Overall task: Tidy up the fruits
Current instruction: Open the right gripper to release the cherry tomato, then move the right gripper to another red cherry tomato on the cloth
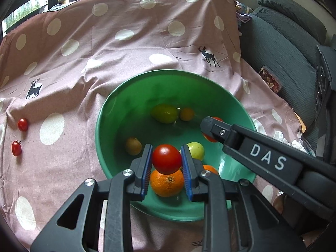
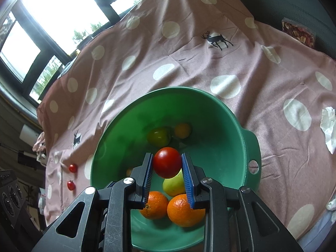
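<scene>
A green bowl [image 1: 117,113] [image 2: 212,113] sits on the pink dotted cloth and holds oranges [image 1: 167,181] [image 2: 184,210], a green fruit [image 1: 164,113], a pale green fruit [image 1: 196,150] and small yellow ones. My left gripper [image 1: 167,159] is shut on a red tomato [image 1: 167,158] above the bowl. My right gripper [image 2: 167,164] is shut on another red tomato [image 2: 167,164] above the bowl; it also shows in the left wrist view [image 1: 212,130], reaching in from the right. Two cherry tomatoes [image 1: 22,124] [image 1: 16,148] lie on the cloth left of the bowl.
A dark grey sofa [image 1: 283,42] runs along the right side, with a packet of nuts [image 1: 271,80] on it. Crumpled white tissue [image 2: 328,126] lies on the cloth to the right. Windows stand behind the far edge.
</scene>
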The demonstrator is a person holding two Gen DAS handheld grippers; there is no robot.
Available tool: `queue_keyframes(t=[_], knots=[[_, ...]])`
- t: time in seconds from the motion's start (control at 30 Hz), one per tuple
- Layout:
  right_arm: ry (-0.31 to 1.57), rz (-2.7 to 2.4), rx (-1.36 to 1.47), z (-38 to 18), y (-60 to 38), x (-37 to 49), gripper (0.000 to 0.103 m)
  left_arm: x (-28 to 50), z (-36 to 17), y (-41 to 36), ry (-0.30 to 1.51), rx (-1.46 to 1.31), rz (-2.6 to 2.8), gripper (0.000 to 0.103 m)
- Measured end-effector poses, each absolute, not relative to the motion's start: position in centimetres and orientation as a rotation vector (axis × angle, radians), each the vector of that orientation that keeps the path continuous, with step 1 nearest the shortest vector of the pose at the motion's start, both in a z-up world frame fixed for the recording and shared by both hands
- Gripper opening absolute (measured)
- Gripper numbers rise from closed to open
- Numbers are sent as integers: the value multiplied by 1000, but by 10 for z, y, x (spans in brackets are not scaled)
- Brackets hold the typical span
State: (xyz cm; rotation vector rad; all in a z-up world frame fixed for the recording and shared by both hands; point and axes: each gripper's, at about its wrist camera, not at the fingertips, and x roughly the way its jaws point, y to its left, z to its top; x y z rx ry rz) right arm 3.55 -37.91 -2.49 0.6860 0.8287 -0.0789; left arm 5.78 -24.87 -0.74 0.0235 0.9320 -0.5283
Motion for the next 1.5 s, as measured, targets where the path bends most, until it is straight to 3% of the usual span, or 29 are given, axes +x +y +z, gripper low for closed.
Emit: queue_keyframes(t=[0.93, 1.2, 1.33, 1.5], knots=[[834, -115, 708, -27, -385, 34, 30, 57, -10, -245, 939, 33, -535, 27], [812, -139, 682, -21, -379, 34, 48, 51, 10, -217, 895, -61, -547, 40], [784, -138, 655, -13, -371, 34, 65, 48, 22, -191, 852, -107, -514, 48], [754, -112, 627, -5, -359, 36, 73, 46, 33, -144, 807, -176, -432, 54]])
